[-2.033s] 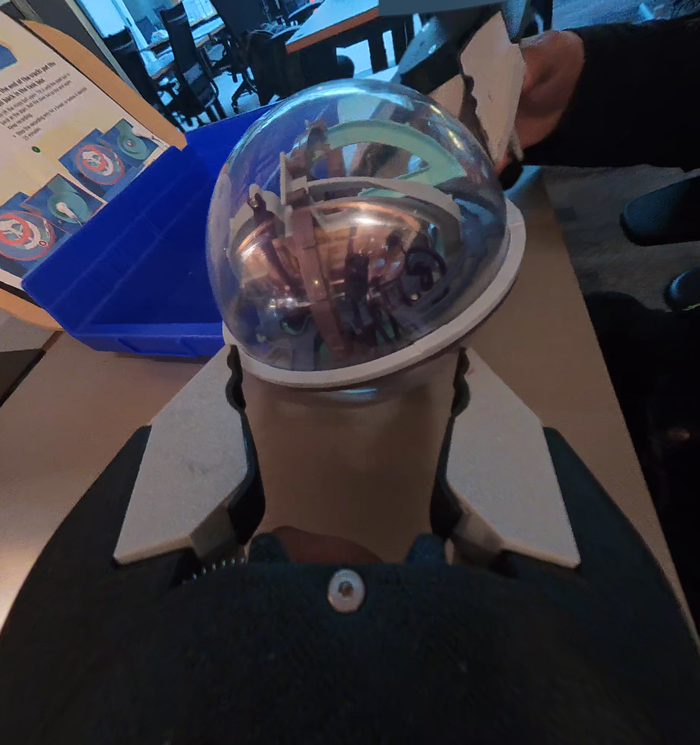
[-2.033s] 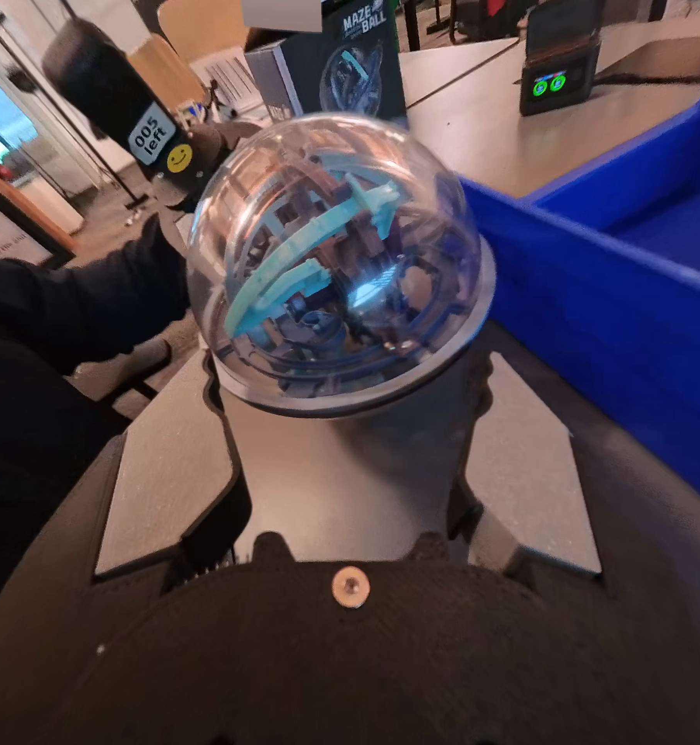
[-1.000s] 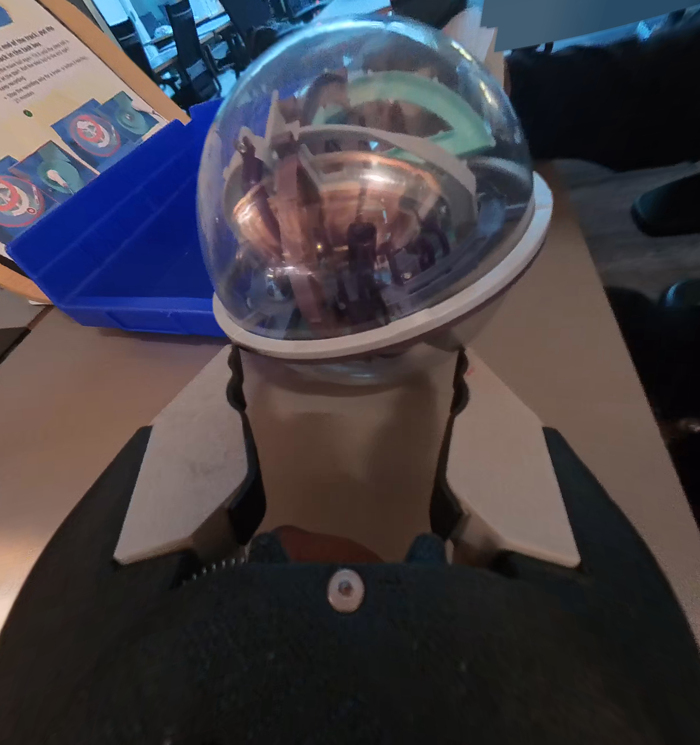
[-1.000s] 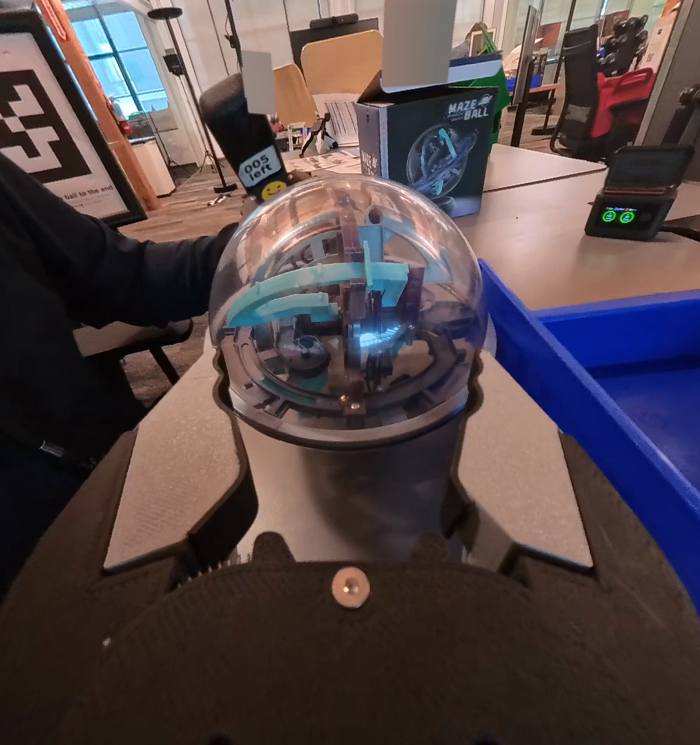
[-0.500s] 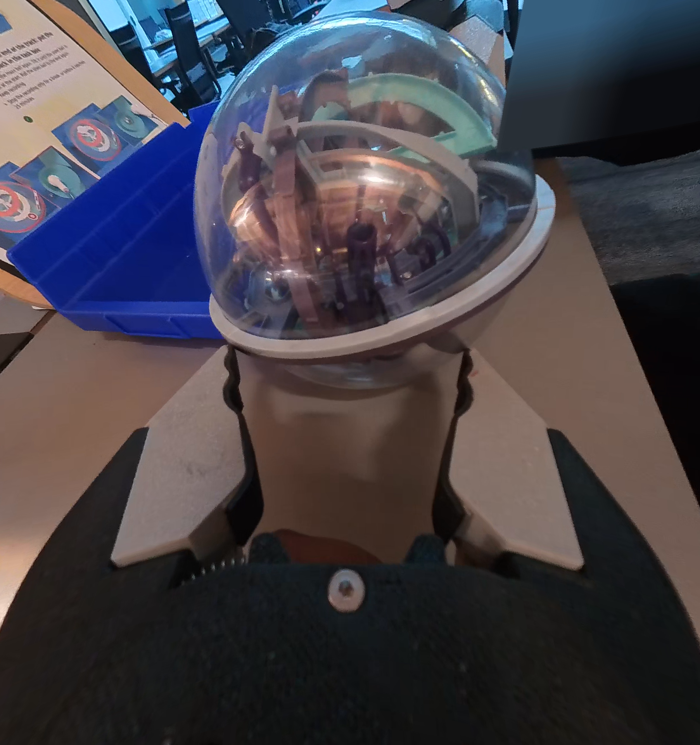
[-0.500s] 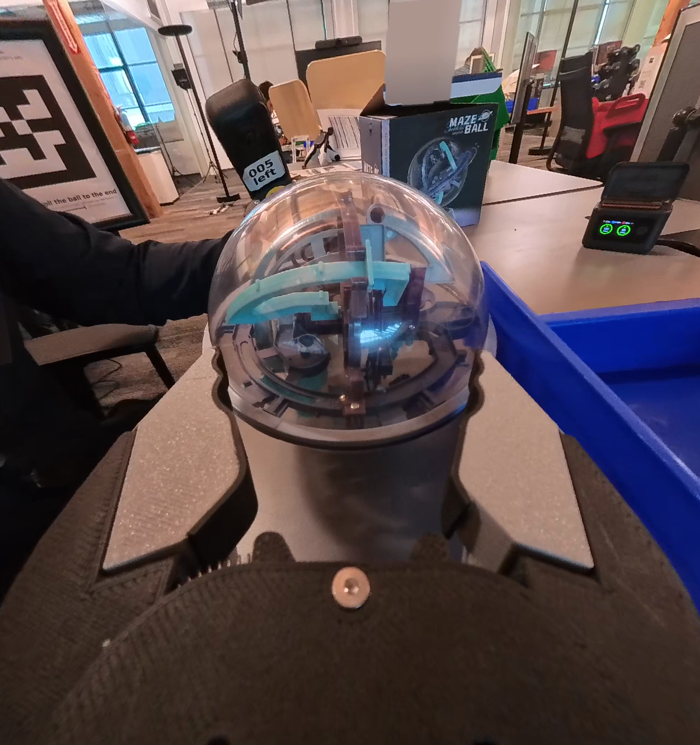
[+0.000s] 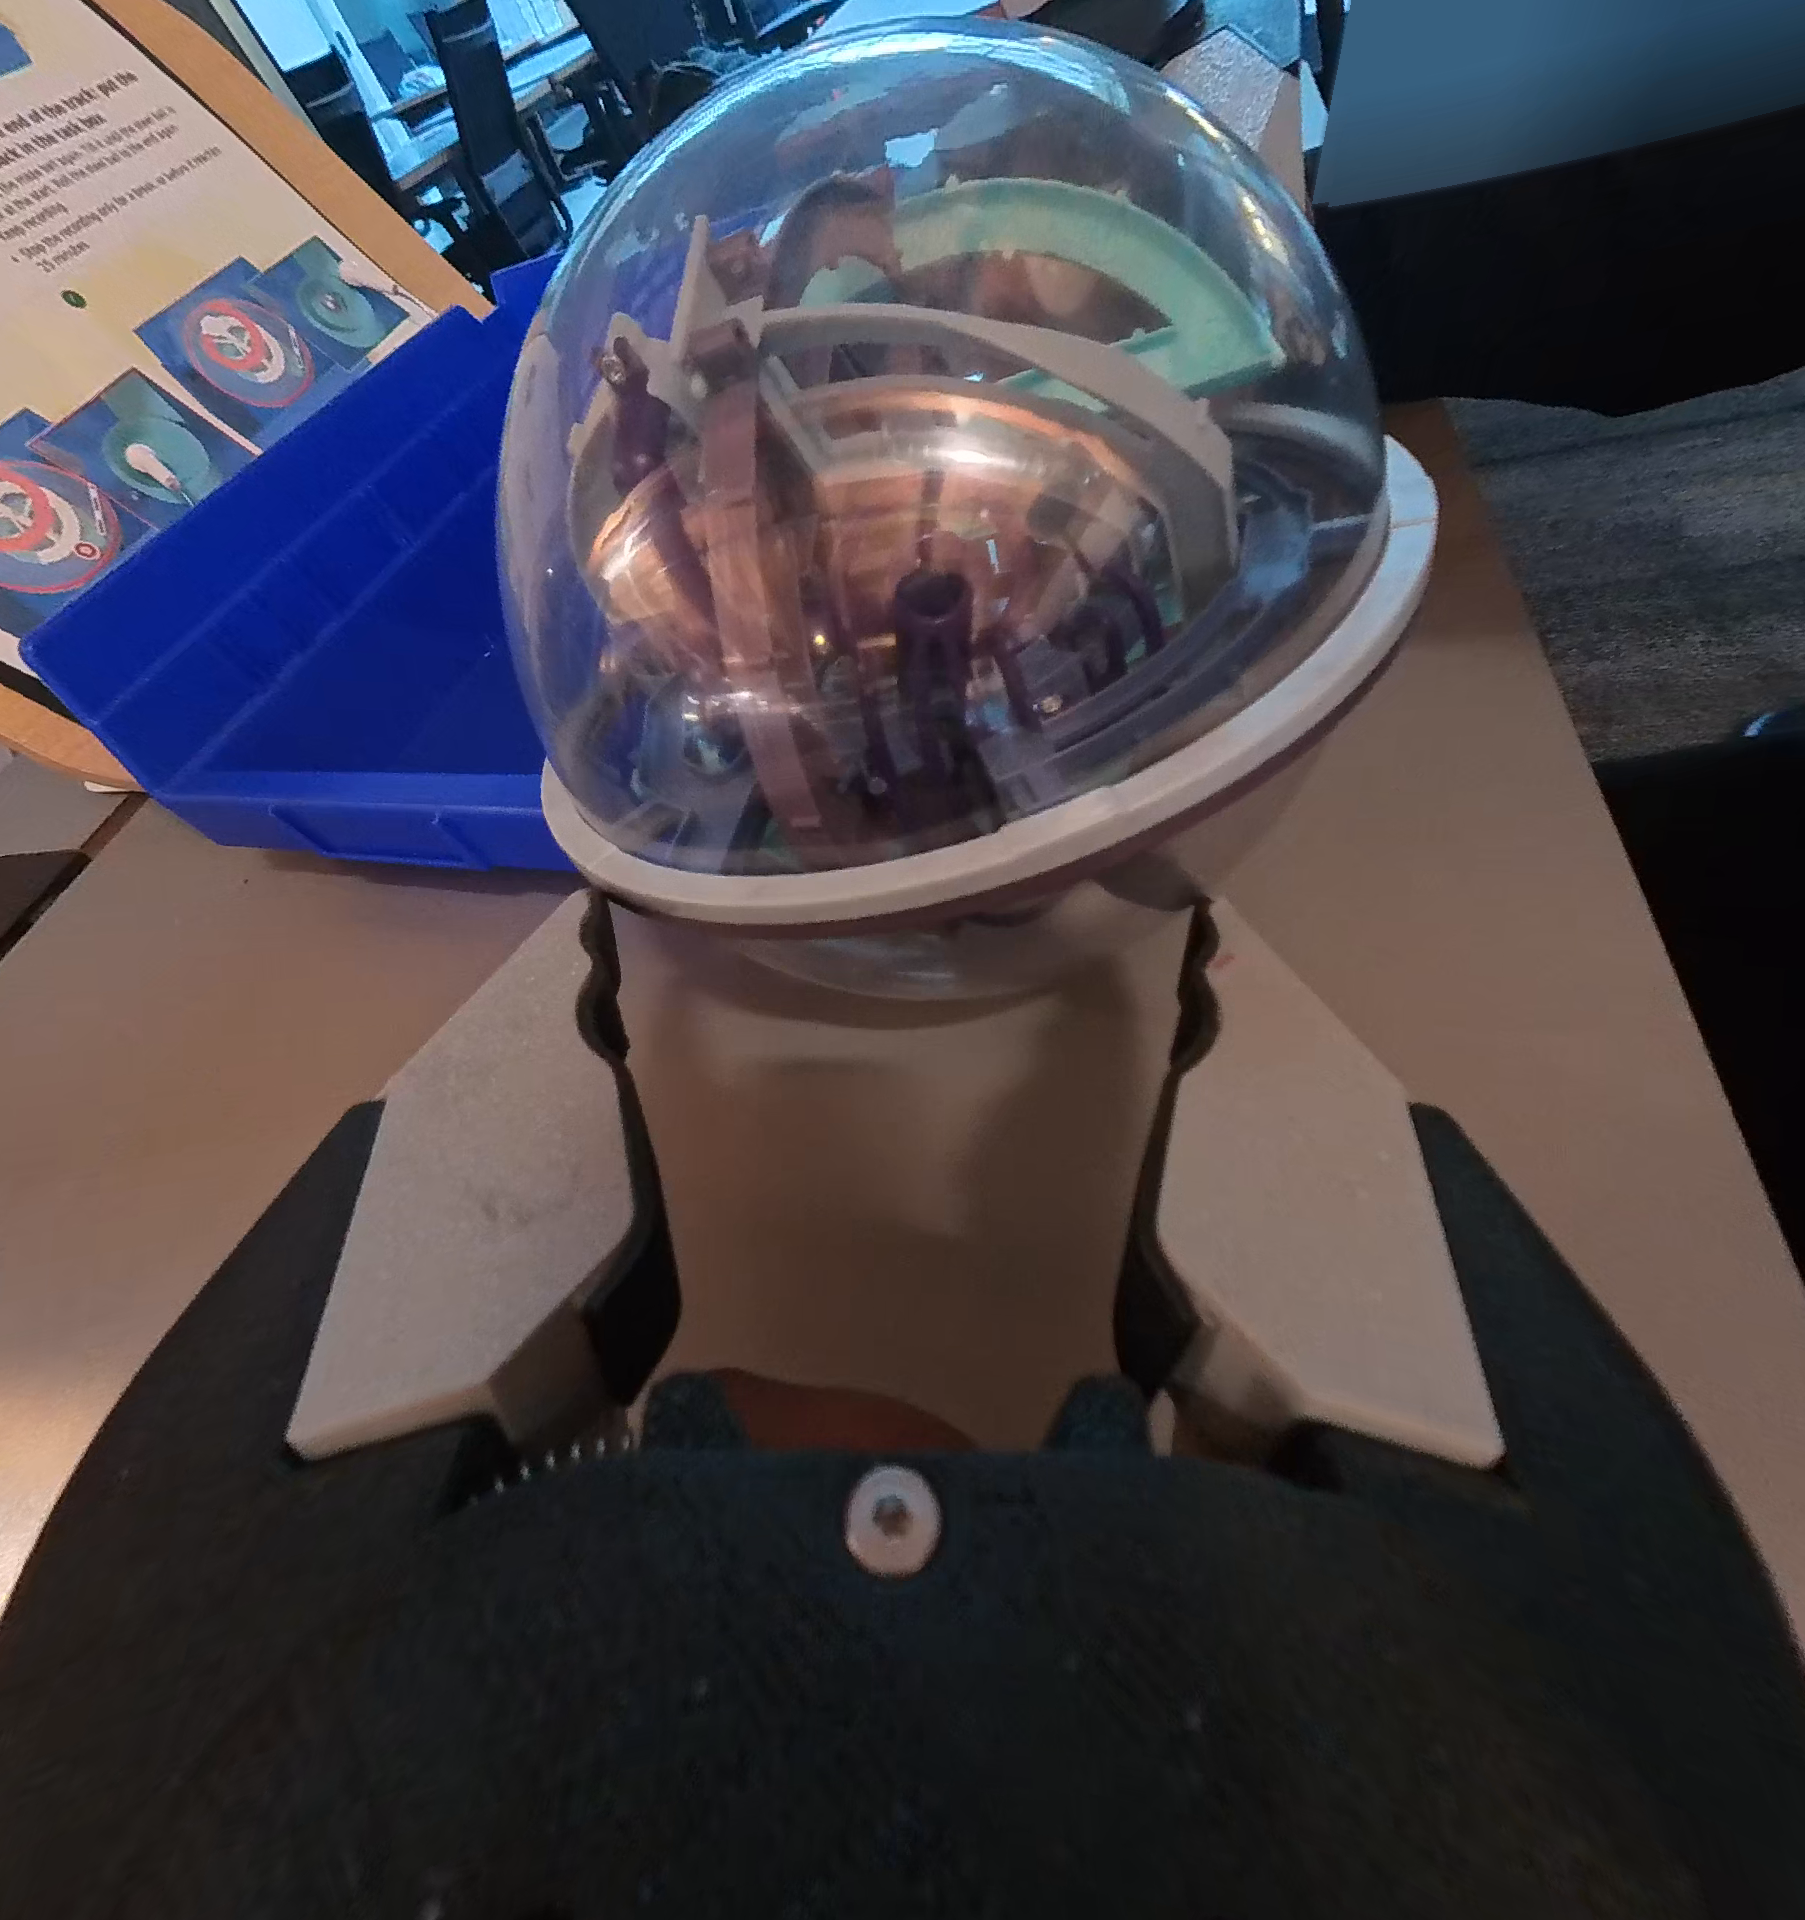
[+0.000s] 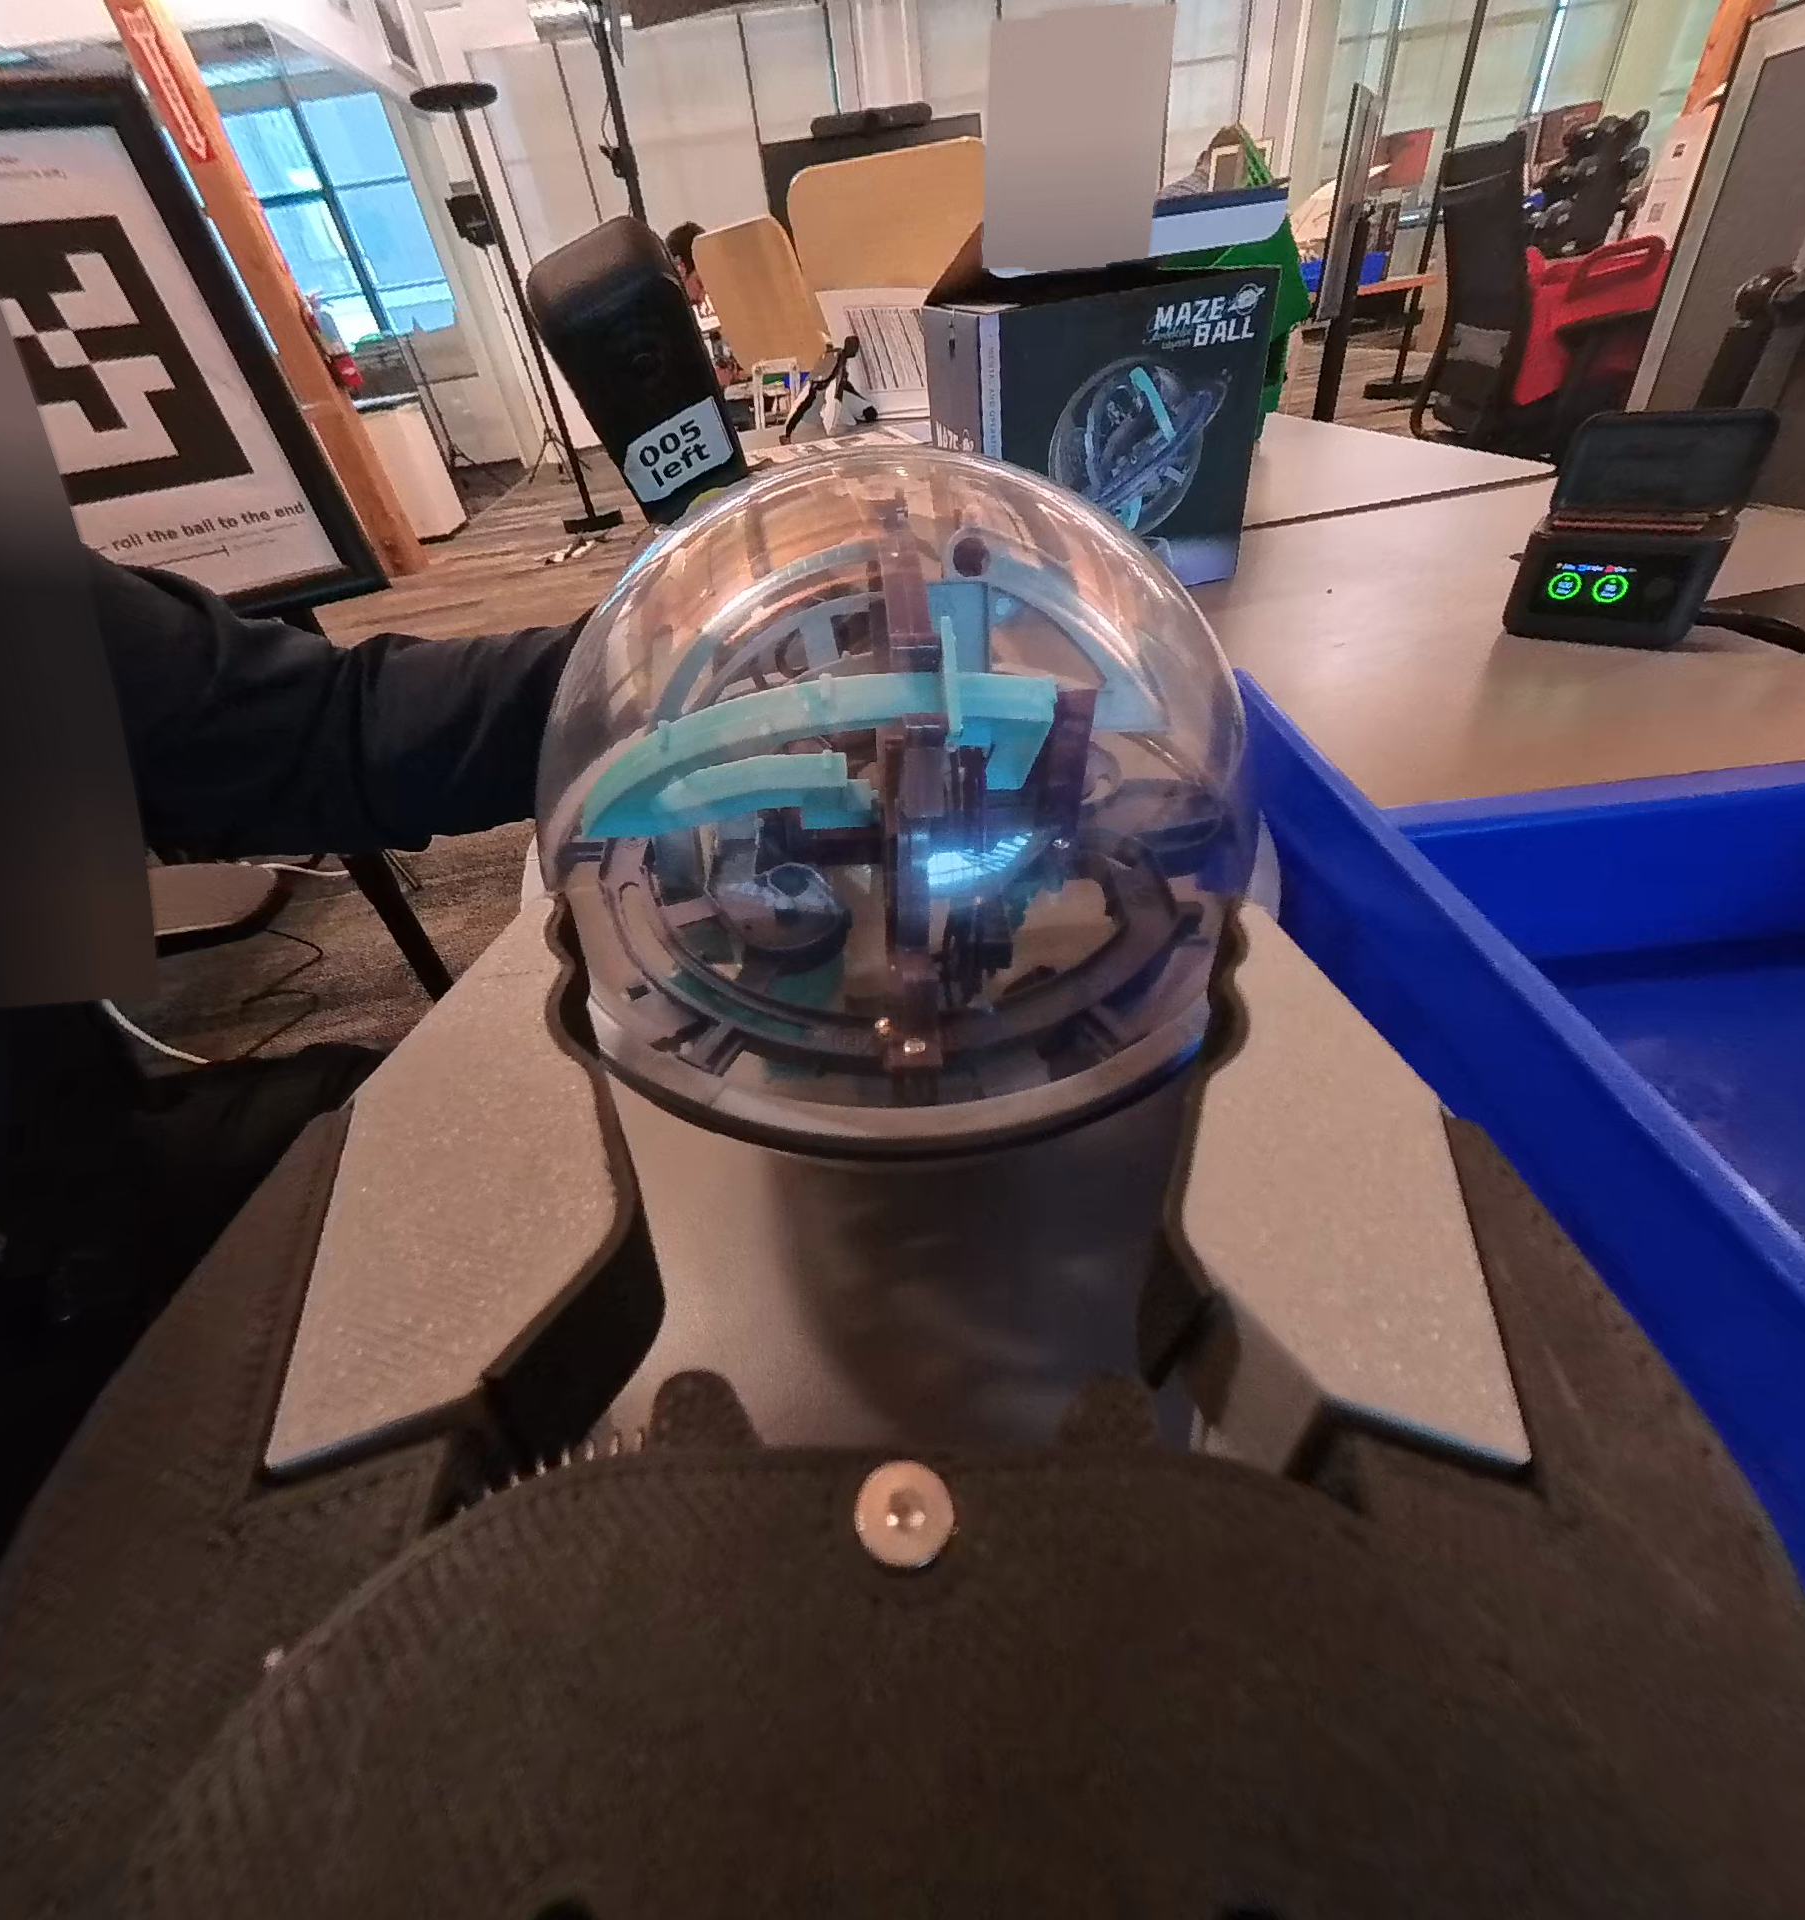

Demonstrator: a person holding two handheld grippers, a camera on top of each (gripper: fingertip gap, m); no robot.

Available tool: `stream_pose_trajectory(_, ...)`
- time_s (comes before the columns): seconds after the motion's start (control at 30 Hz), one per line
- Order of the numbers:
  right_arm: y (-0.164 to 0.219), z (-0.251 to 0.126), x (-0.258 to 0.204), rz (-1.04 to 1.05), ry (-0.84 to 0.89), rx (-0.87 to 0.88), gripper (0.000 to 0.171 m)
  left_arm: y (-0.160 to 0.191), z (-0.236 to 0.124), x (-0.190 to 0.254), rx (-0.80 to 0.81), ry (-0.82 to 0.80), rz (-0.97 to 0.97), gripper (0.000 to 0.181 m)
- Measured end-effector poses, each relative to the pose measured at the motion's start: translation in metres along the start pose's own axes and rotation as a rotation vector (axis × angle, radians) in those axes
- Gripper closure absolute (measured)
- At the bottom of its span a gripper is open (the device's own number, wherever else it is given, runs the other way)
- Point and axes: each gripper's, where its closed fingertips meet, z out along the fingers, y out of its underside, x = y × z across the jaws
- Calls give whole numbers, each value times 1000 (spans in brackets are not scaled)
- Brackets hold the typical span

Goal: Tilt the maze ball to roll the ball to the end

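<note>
- Left gripper (image 7: pixel 893 925) clamps the maze ball (image 7: pixel 939 499) from one side: its two grey fingers (image 7: pixel 524 1143) press on the lower half of the sphere, just under the white rim band.
- Right gripper (image 8: pixel 893 966) clamps the same maze ball (image 8: pixel 893 790) from the opposite side, its two fingers (image 8: pixel 482 1143) hugging the sphere at the rim.
- One maze ball in all, held between the two grippers above the table (image 7: pixel 202 1039); the rim band sits tilted in the left wrist view, higher on the right.
- Inside the clear shell: teal, grey, brown and purple track pieces. One small steel ball (image 7: pixel 709 740) shows low at the left of the maze in the left wrist view.
- One blue bin (image 7: pixel 285 665) stands on the table just beside the sphere; in the right wrist view it (image 8: pixel 1604 987) lies to the right.
- One printed instruction board (image 7: pixel 98 343) leans behind the bin.
- One maze ball box (image 8: pixel 1095 416) stands farther back on the table, and one small device with two green rings on its screen (image 8: pixel 1625 561) sits to its right.
- One dark sleeve (image 8: pixel 306 727) reaches in from the left.
</note>
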Motion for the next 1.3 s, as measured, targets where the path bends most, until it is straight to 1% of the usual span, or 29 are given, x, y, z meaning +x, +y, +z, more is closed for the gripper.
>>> stream_pose_trajectory(0.4, -2, 2, 0, 15, 12, 12, 55, 2, 0, 0, -12, 8, -19, 75)
stream_pose_trajectory(0.8, 0, 4, -6, -47, 35, -8, 55, 2, -1, 2, -10, 5, 8, 72)
stream_pose_trajectory(0.97, 1, 4, -4, -29, 26, -8, 54, 1, -1, 1, -2, 10, -9, 71)
stream_pose_trajectory(1.13, 1, 7, -4, -24, 35, -13, 54, -1, -1, 1, 2, -22, 3, 64)
stream_pose_trajectory(1.3, 4, 14, -5, 15, 62, -32, 54, -4, 1, 0, 15, -51, 7, 48)
